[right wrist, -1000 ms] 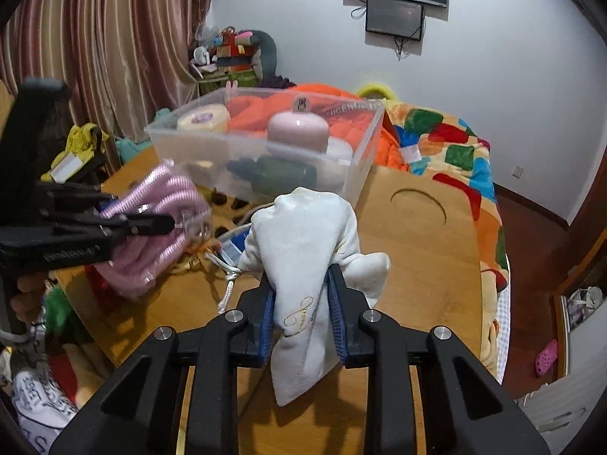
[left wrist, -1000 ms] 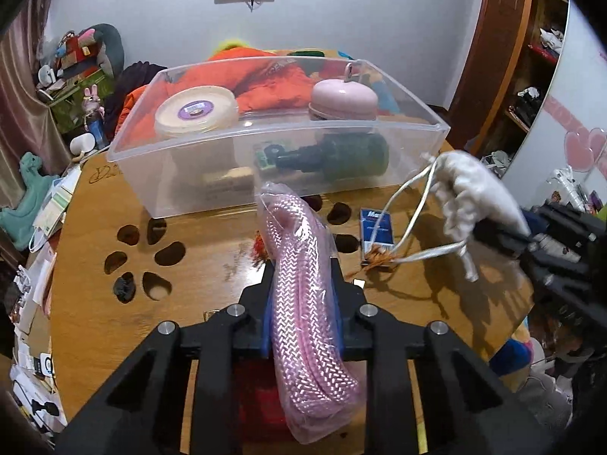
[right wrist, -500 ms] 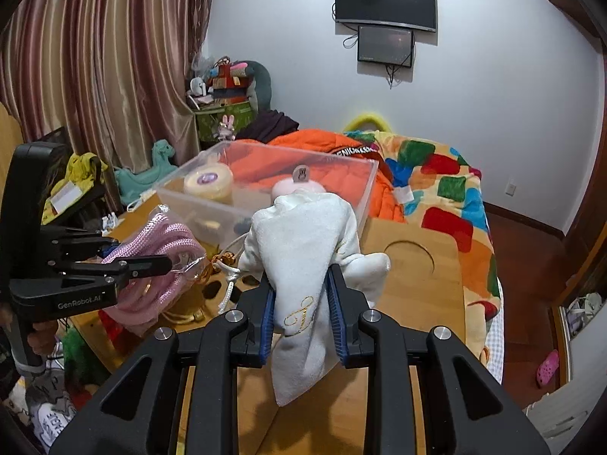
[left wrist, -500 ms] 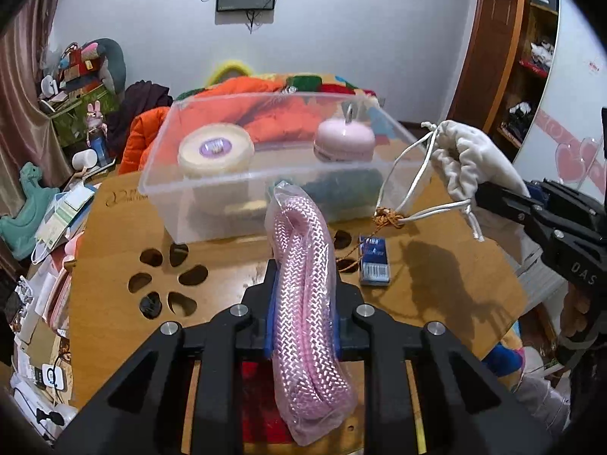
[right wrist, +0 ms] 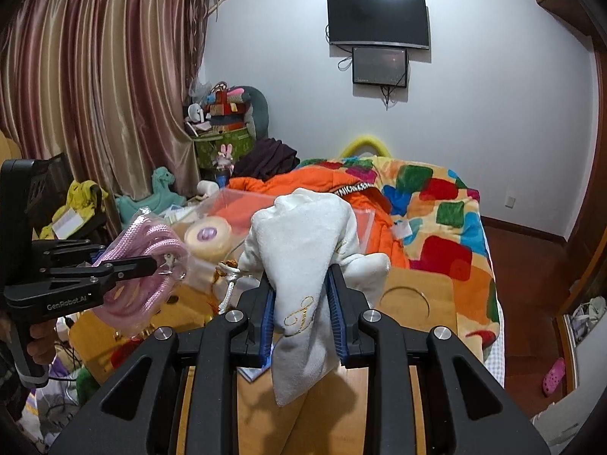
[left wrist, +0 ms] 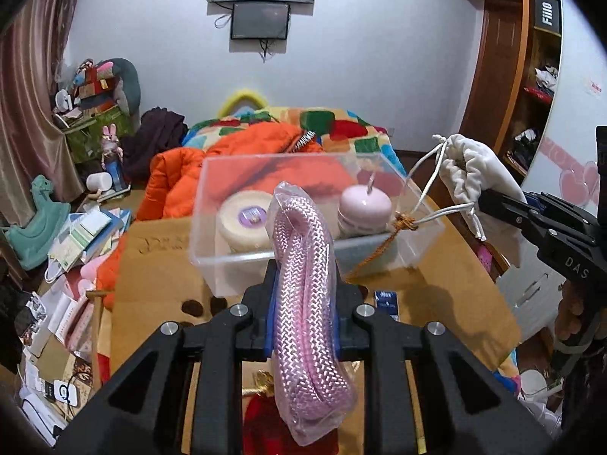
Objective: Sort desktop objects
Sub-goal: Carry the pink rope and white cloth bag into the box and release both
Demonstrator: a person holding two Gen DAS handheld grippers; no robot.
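My left gripper [left wrist: 301, 303] is shut on a pink braided rope in a clear plastic bag [left wrist: 303, 284], held above the wooden table [left wrist: 159, 288]. It also shows in the right wrist view [right wrist: 144, 265]. My right gripper [right wrist: 301, 311] is shut on a white drawstring pouch [right wrist: 303, 246], held high; in the left wrist view the pouch [left wrist: 474, 174] hangs at the right with its cords and an orange tassel [left wrist: 402, 223] trailing over the clear plastic box [left wrist: 288, 265]. The box holds a cream tape roll [left wrist: 246, 223] and a pink round case [left wrist: 364, 204].
A small blue card [left wrist: 385, 299] lies on the table in front of the box. A red pouch [left wrist: 265, 417] lies under my left gripper. An orange jacket and a patchwork quilt [right wrist: 436, 208] lie behind the table. Clutter piles at the left [left wrist: 76, 235].
Both grippers have risen well above the table with their loads. The box now appears lower and farther away. The pouch's tassel has lifted off the table.
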